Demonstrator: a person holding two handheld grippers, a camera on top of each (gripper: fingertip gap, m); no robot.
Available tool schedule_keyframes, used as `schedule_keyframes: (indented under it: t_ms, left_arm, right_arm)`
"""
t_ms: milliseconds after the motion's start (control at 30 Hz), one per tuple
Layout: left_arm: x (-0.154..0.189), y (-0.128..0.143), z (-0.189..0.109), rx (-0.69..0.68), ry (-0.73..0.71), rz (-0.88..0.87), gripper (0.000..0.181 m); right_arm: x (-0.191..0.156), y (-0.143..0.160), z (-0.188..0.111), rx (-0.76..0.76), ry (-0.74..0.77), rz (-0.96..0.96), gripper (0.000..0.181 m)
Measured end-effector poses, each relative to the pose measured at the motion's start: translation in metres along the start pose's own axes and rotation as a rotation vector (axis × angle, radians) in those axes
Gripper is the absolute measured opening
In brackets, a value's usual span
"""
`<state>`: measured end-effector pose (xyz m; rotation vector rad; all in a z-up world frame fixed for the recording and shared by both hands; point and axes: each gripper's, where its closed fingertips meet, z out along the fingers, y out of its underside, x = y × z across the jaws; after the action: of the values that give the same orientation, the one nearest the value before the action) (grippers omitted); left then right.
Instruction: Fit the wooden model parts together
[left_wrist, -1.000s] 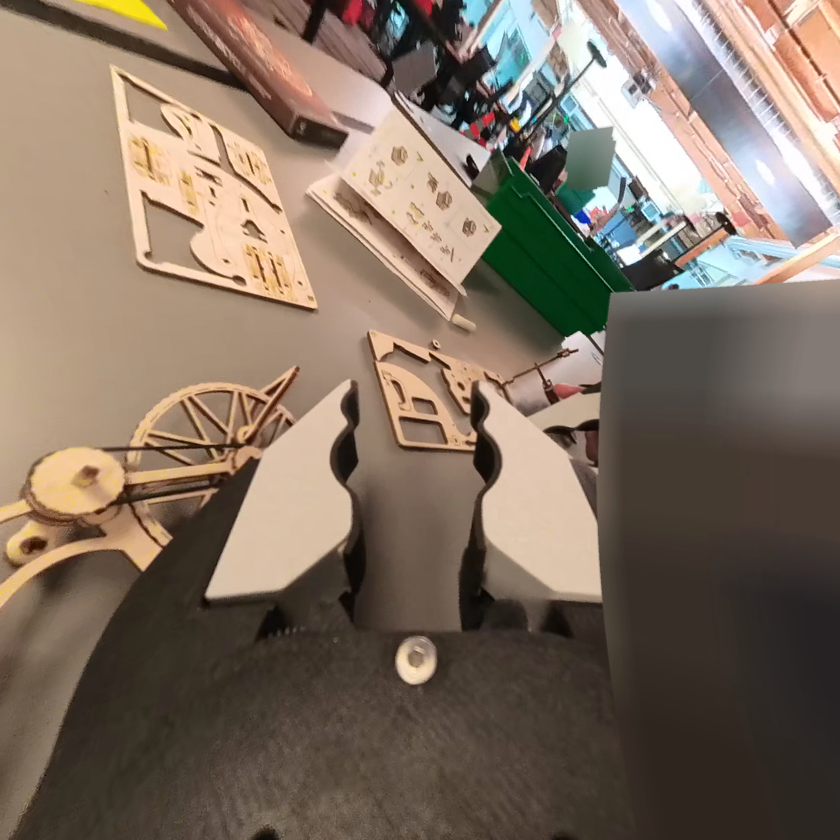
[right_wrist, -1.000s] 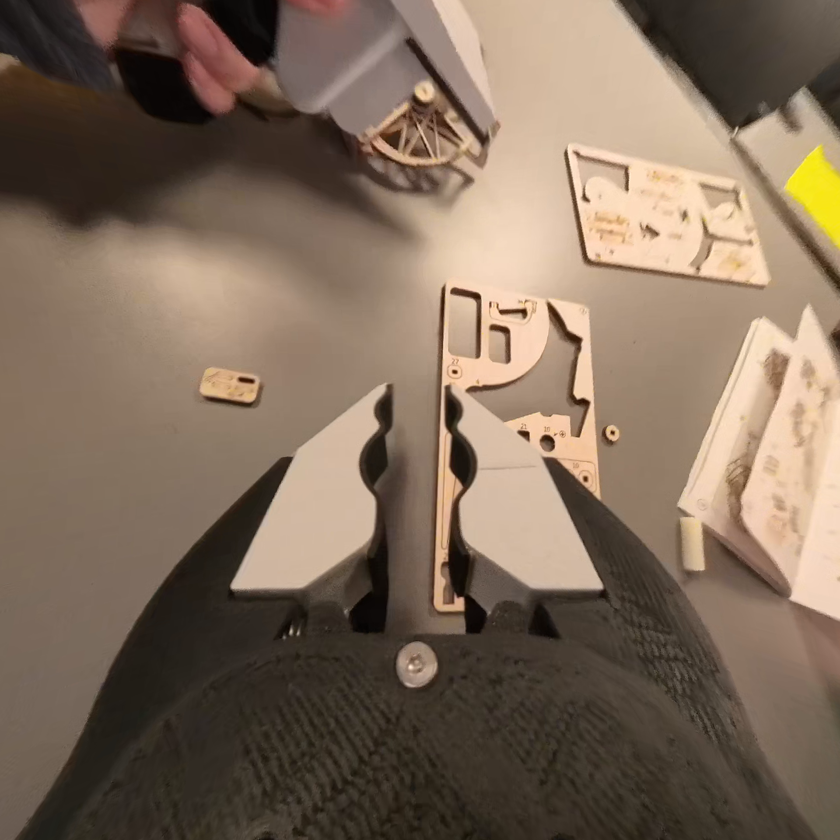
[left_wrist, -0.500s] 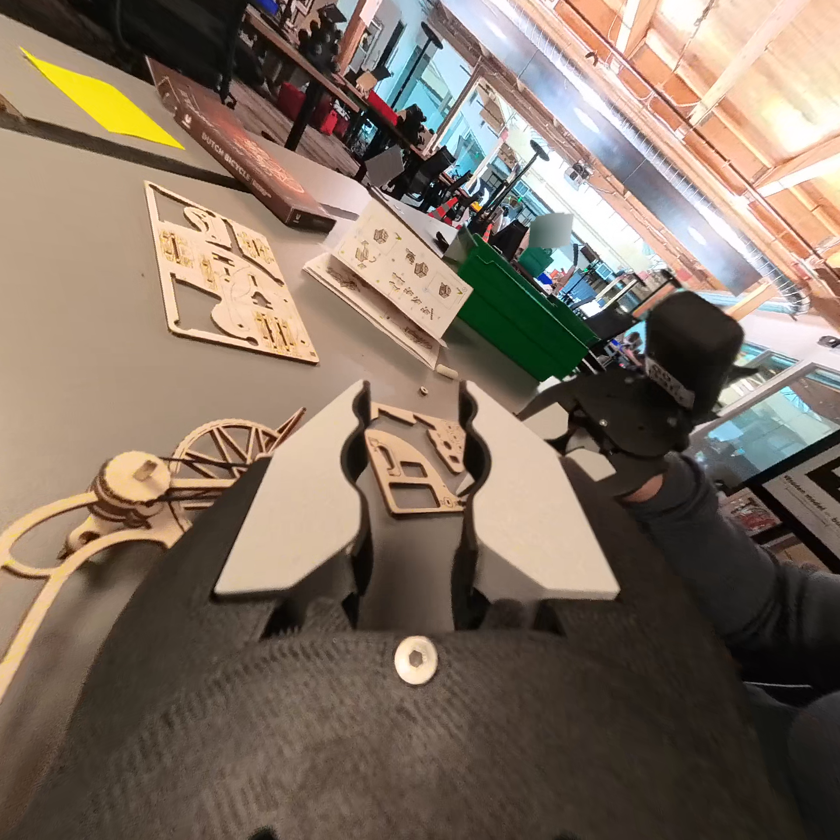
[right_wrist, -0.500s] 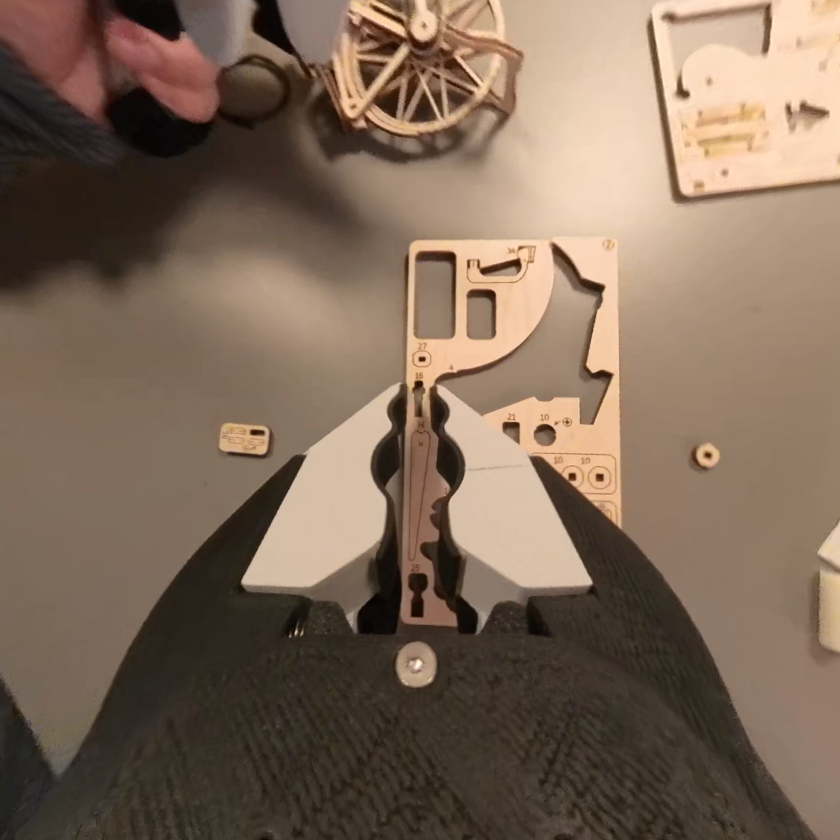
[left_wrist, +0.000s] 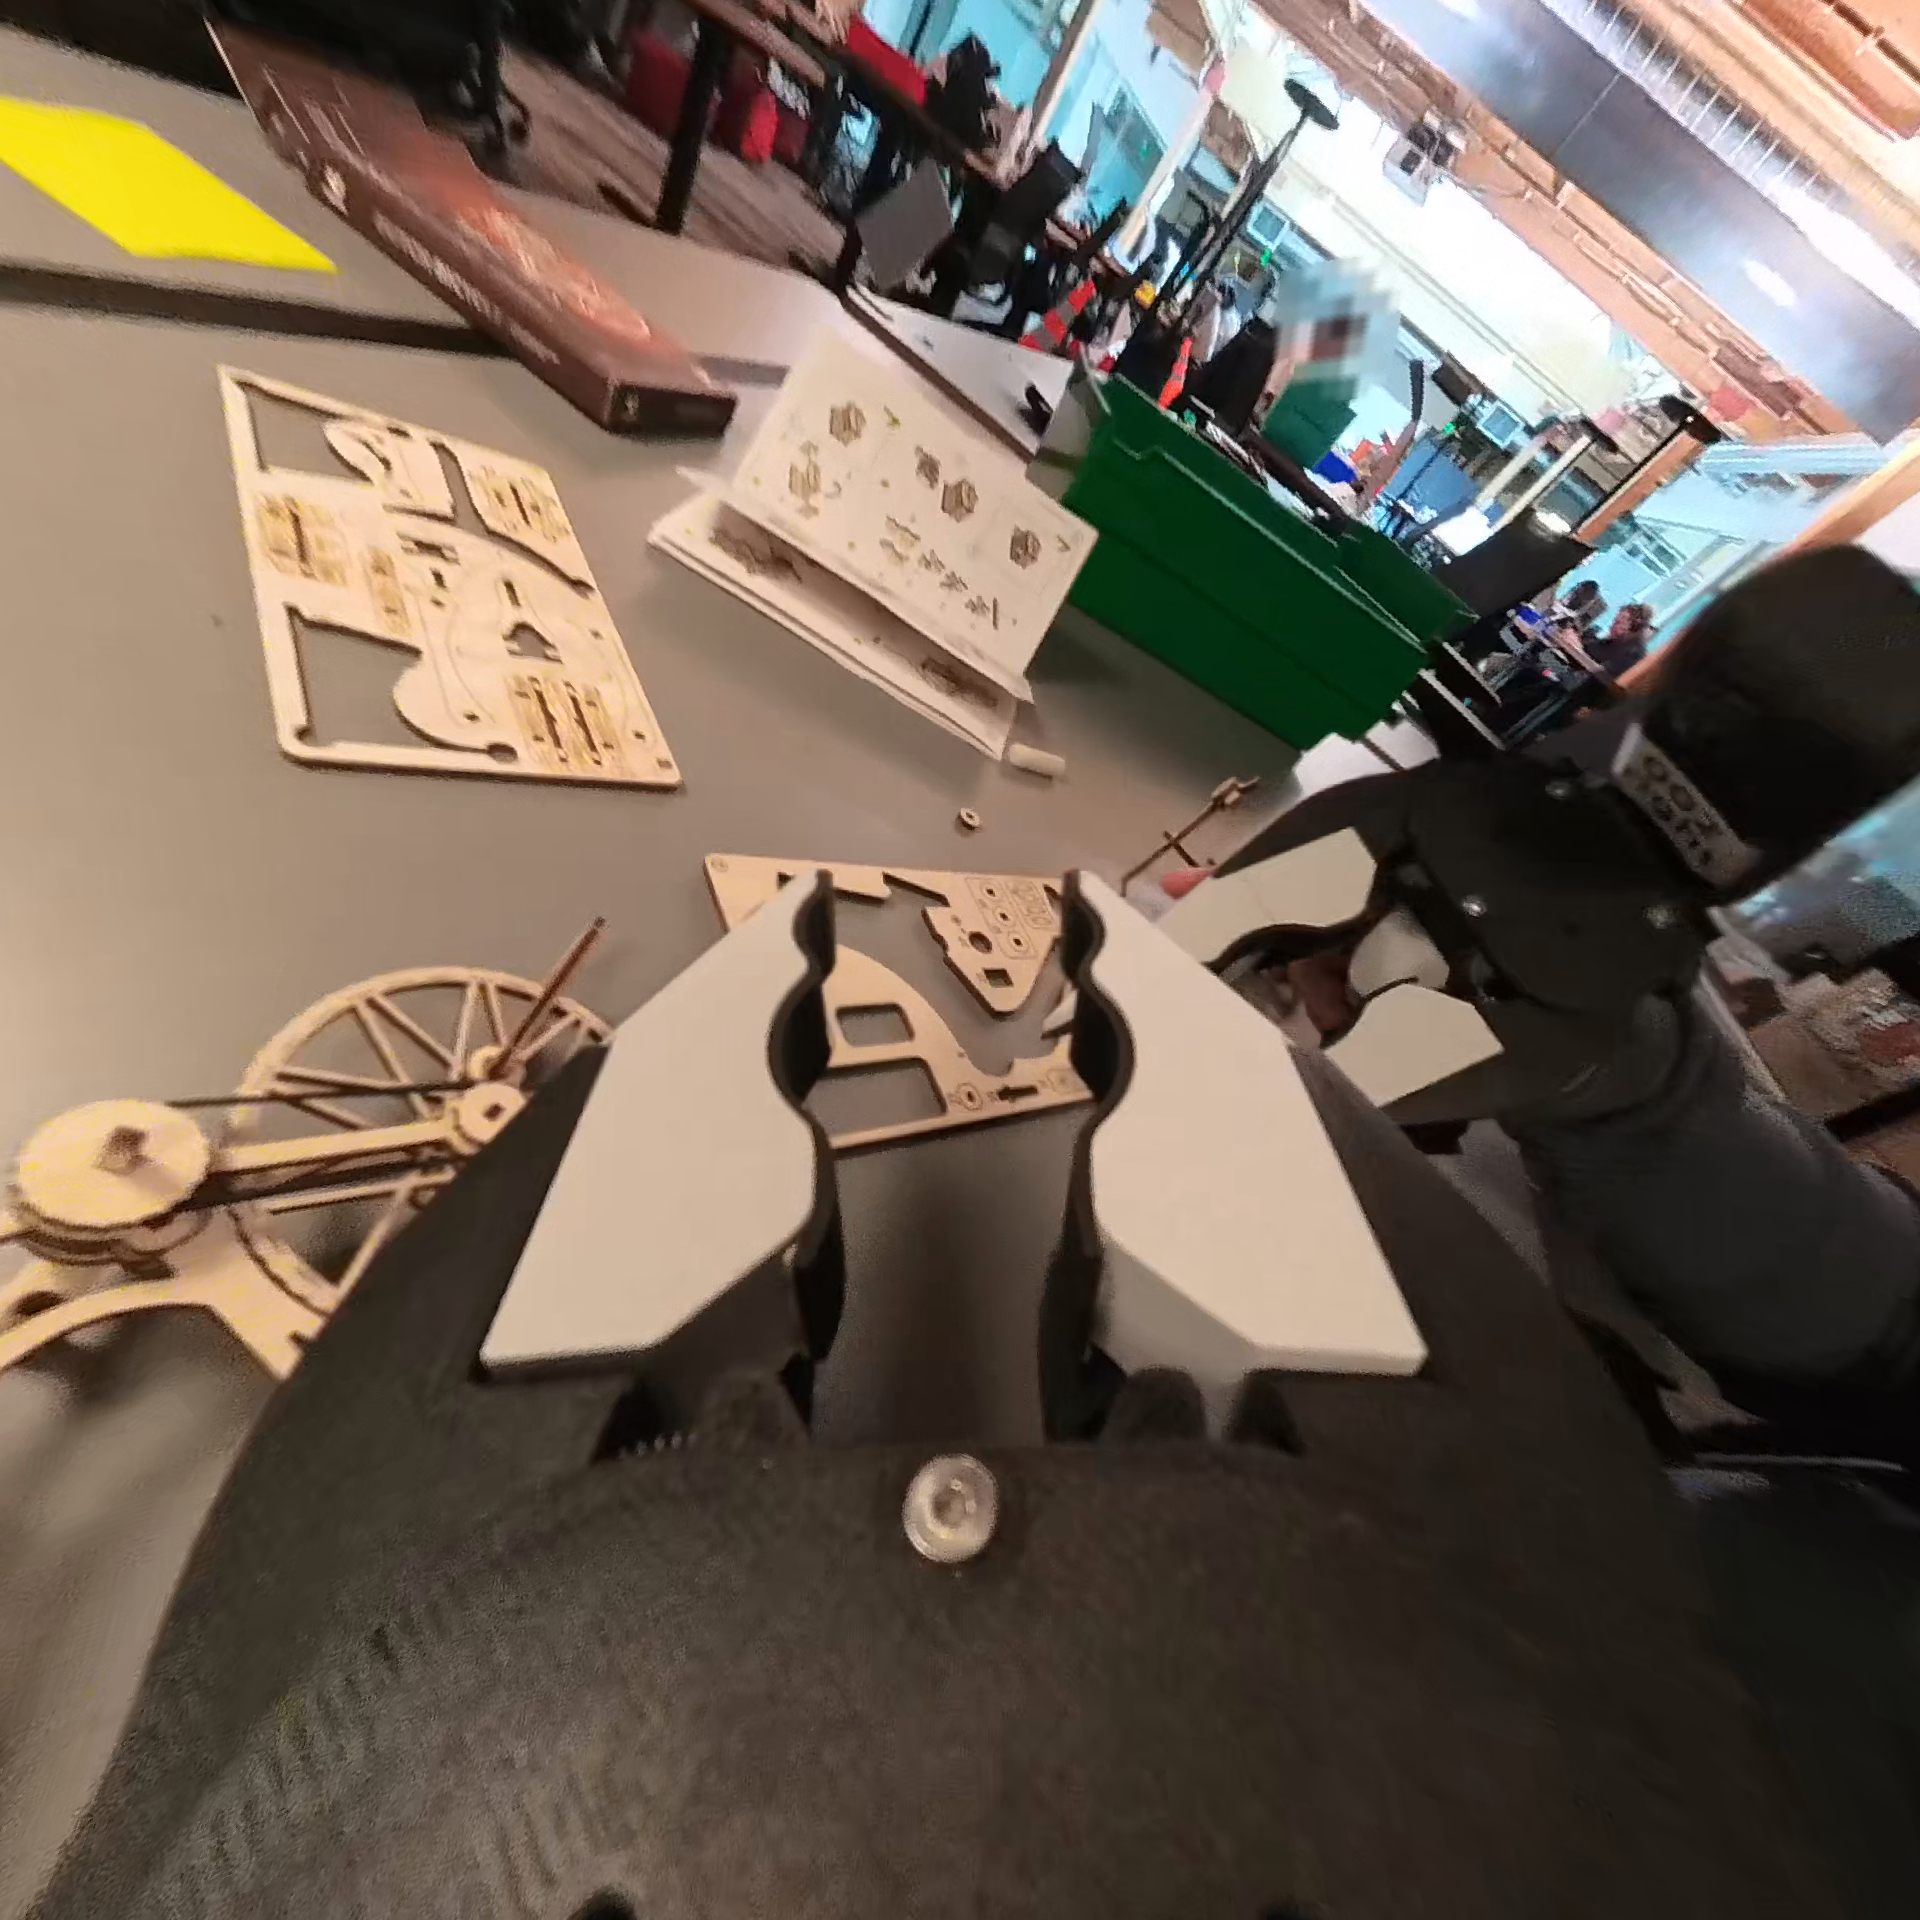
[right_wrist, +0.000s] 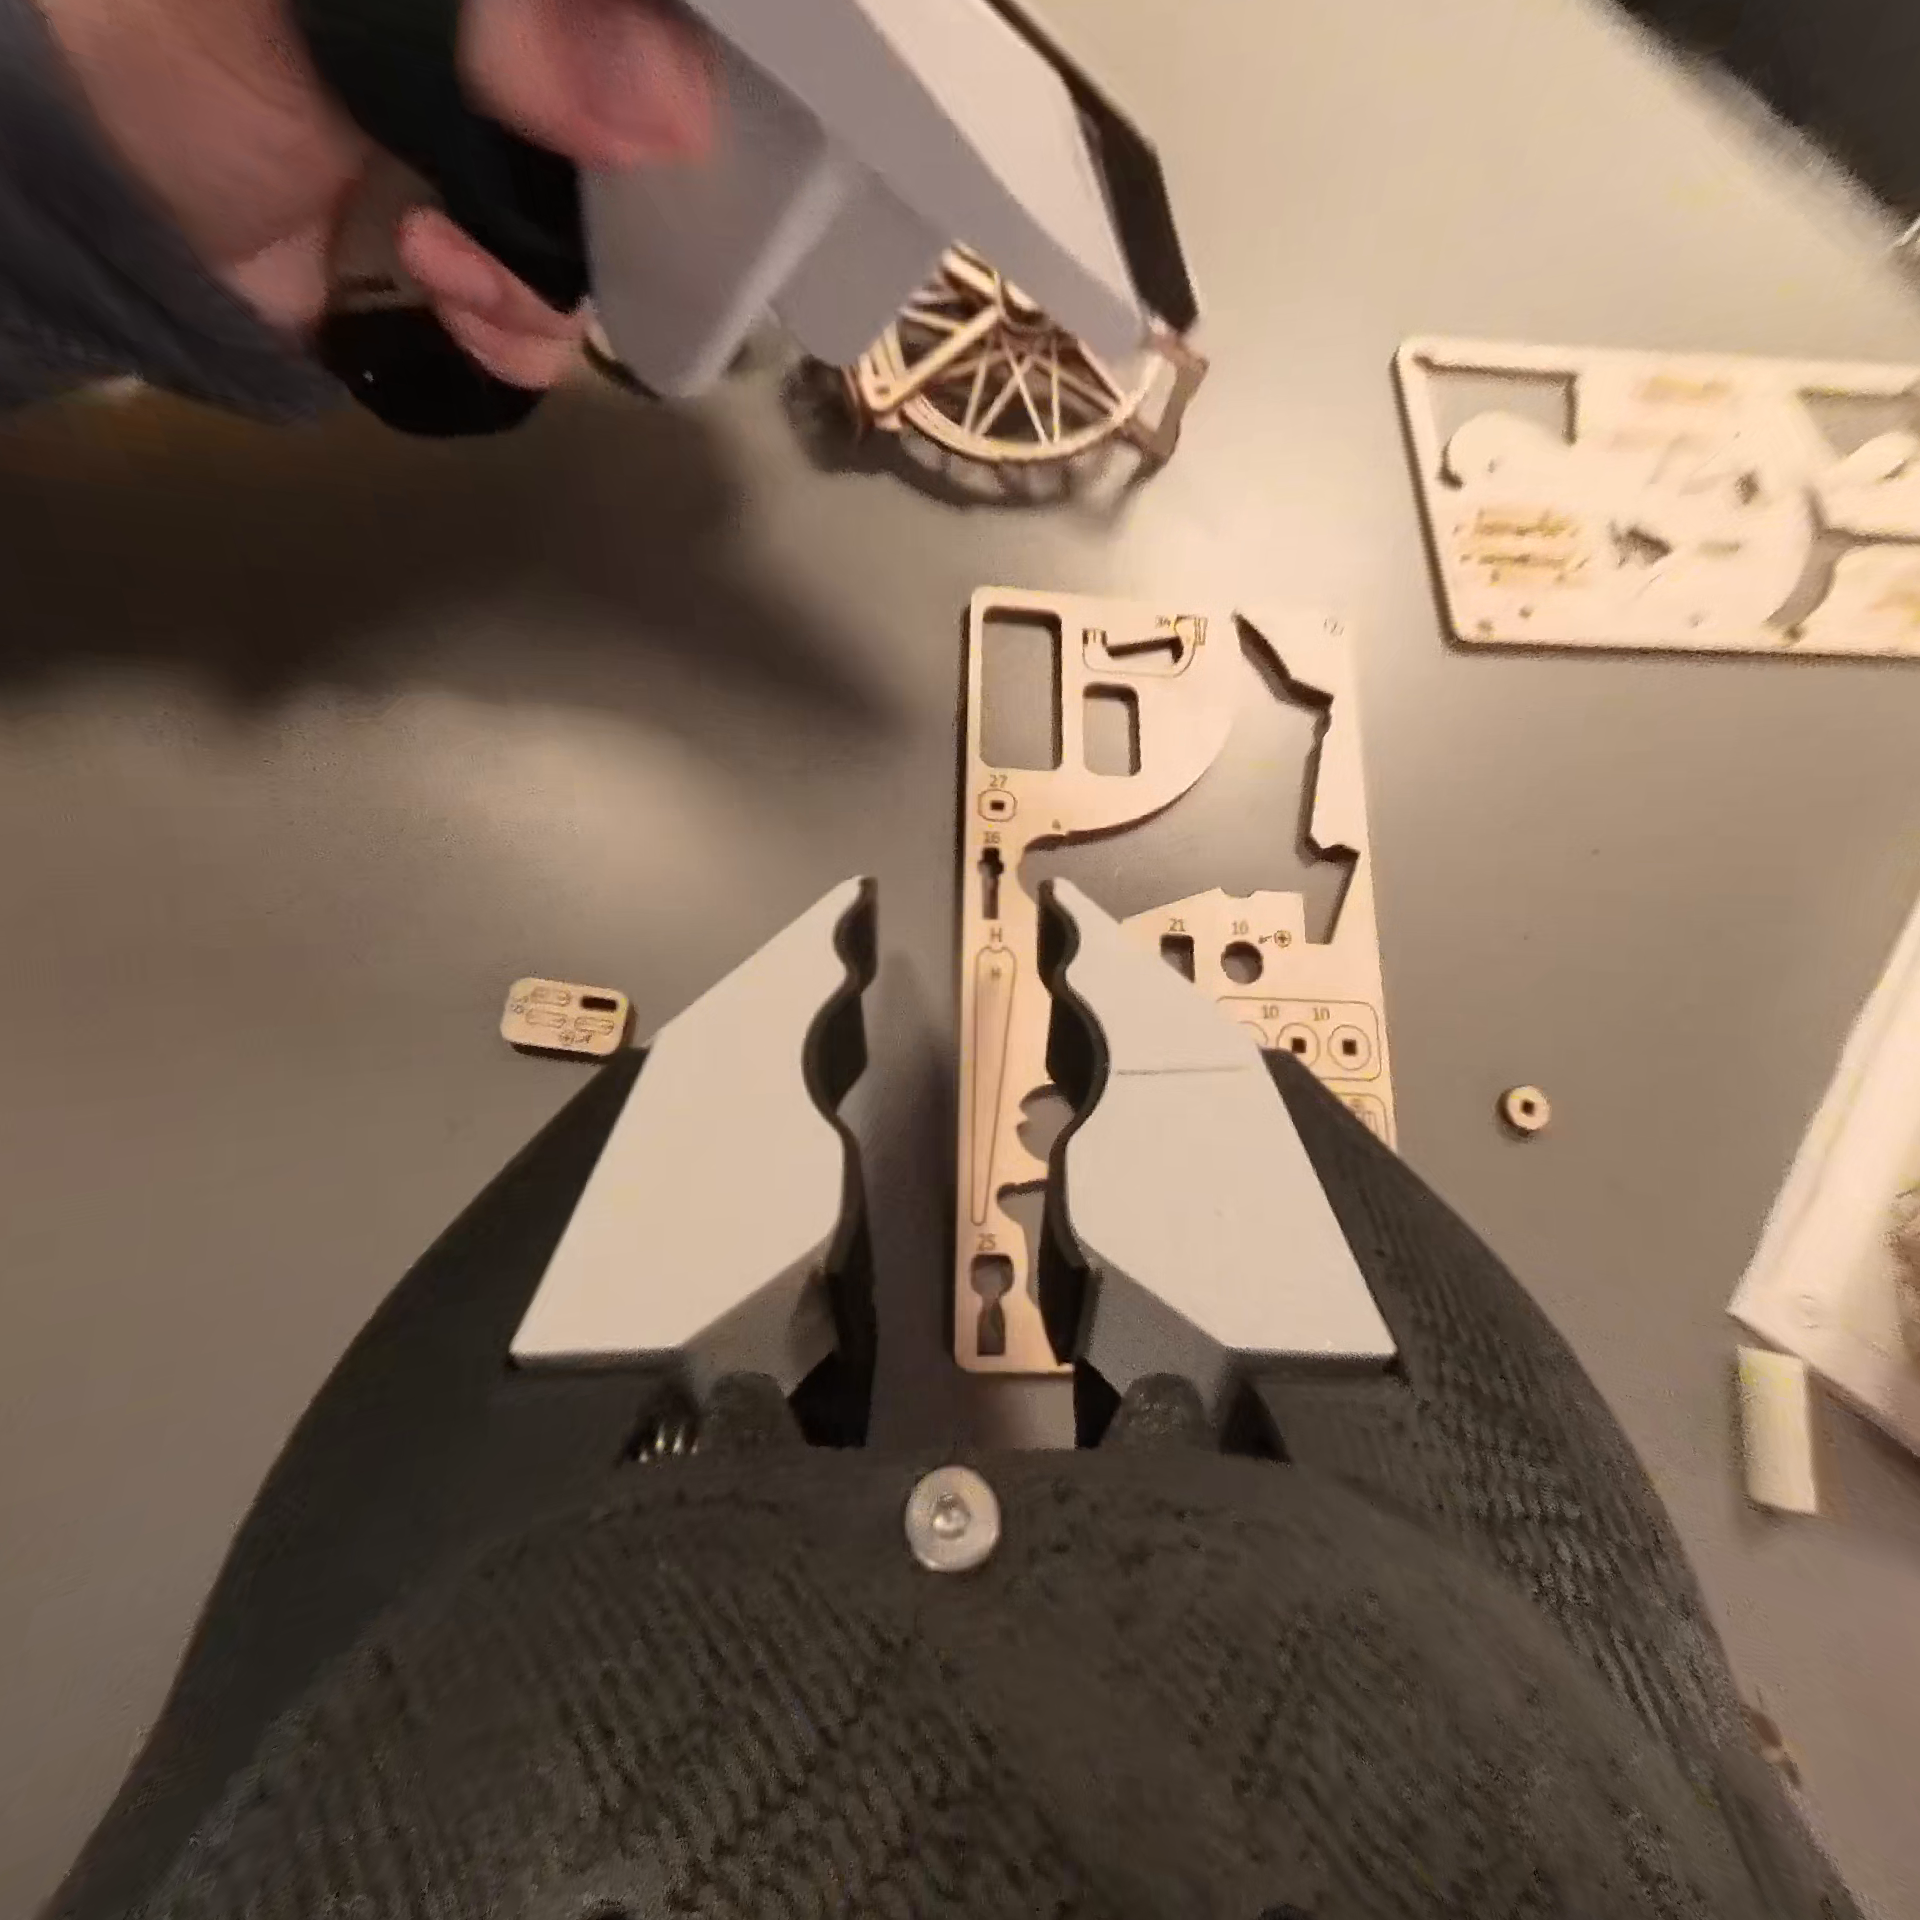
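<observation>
The right gripper (right_wrist: 956, 914) hangs over the near end of the parts sheet (right_wrist: 1164, 831), jaws partly apart and empty; the sheet's long axis runs straight away from them; farther off, the left gripper (left_wrist: 945, 904), wider and also empty, is beside the wheel model (right_wrist: 1023, 384).

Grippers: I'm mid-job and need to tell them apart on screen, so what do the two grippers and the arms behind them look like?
Both look alike. The left gripper and right gripper each have two pale grey wedge-shaped fingers with wavy black inner edges, set in a textured black body with a silver screw. In the left wrist view, a dark grey sleeve shows behind the right gripper. No cables are visible.
</observation>
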<state>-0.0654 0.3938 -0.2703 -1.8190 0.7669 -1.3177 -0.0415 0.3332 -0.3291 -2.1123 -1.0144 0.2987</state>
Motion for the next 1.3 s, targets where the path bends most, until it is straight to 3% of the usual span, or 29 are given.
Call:
schedule_keyframes:
  t_ms: [133,267,367,500,567,767,867,933,1067,1300]
  left_arm:
    - [-0.002,-0.013,-0.010,0.075,-0.007,0.036,0.039]
    - [0.000,-0.018,-0.013,0.094,0.007,0.051,0.037]
    - [-0.003,-0.012,-0.010,0.062,-0.015,0.069,0.036]
    - [-0.015,-0.004,-0.008,0.008,-0.099,0.069,0.040]
    - [-0.023,-0.002,-0.008,-0.012,-0.156,-0.009,0.059]
    - [-0.004,0.018,0.002,-0.157,-0.097,-0.061,0.067]
    - [0.013,0.036,0.010,-0.245,0.000,-0.111,0.053]
    - [0.031,0.045,0.016,-0.274,0.138,-0.168,0.037]
    - [0.031,0.047,0.016,-0.262,0.248,-0.315,0.005]
    - [0.029,0.035,0.003,-0.252,0.234,-0.289,0.001]
  right_arm:
    - [0.007,0.008,0.011,-0.198,-0.050,0.037,0.033]
    - [0.001,0.018,0.007,-0.429,-0.109,0.012,0.016]
    - [-0.001,0.020,0.006,-0.495,-0.121,-0.086,0.012]
    - [-0.012,0.011,0.008,-0.320,-0.133,-0.131,0.011]
    - [-0.012,0.007,0.007,-0.206,-0.086,-0.162,0.011]
    - [-0.011,0.002,-0.004,0.016,0.093,-0.281,0.011]
    - [-0.010,-0.003,-0.013,0.113,0.125,-0.268,0.012]
    - [-0.010,-0.004,-0.017,0.154,0.139,-0.262,0.012]
    - [-0.006,0.001,-0.022,0.175,0.160,-0.226,0.012]
    - [0.015,0.030,-0.042,0.110,0.224,-0.089,0.017]
